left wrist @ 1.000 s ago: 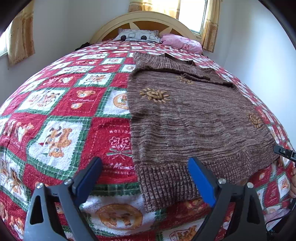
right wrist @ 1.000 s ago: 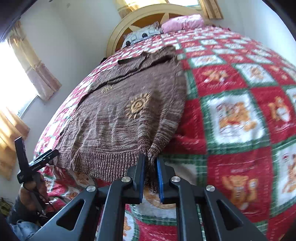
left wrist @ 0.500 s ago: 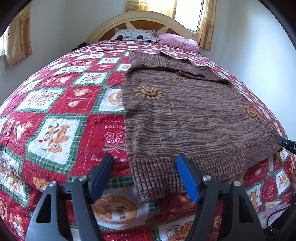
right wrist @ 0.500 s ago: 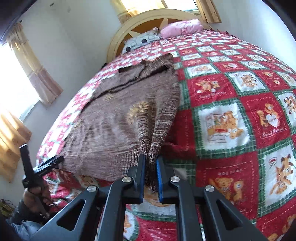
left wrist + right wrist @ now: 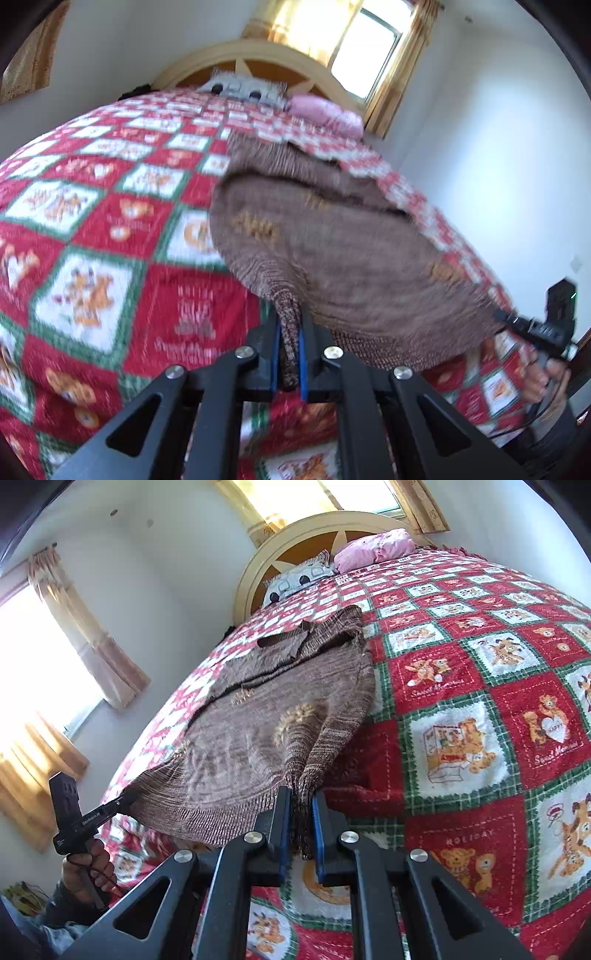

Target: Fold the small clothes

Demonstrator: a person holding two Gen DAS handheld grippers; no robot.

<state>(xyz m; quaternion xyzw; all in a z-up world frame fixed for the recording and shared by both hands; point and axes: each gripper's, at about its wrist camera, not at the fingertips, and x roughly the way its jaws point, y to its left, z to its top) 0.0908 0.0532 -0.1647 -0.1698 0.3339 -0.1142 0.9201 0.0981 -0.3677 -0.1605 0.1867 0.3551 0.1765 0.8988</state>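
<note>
Brown knit sweater (image 5: 258, 738) lies lengthwise on the bed (image 5: 461, 686), collar toward the headboard. Left gripper (image 5: 290, 354) and right gripper (image 5: 300, 827) each have jaws clenched on a hem corner, lifted nearest the viewer.

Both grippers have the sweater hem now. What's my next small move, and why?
Probably carry both hem corners up and toward the headboard together. The left gripper and the right gripper are each shut on a corner of the sweater hem, and the hem hangs off the blanket between them, while the collar end lies flat. Moving both evenly should keep the fold square.
</note>
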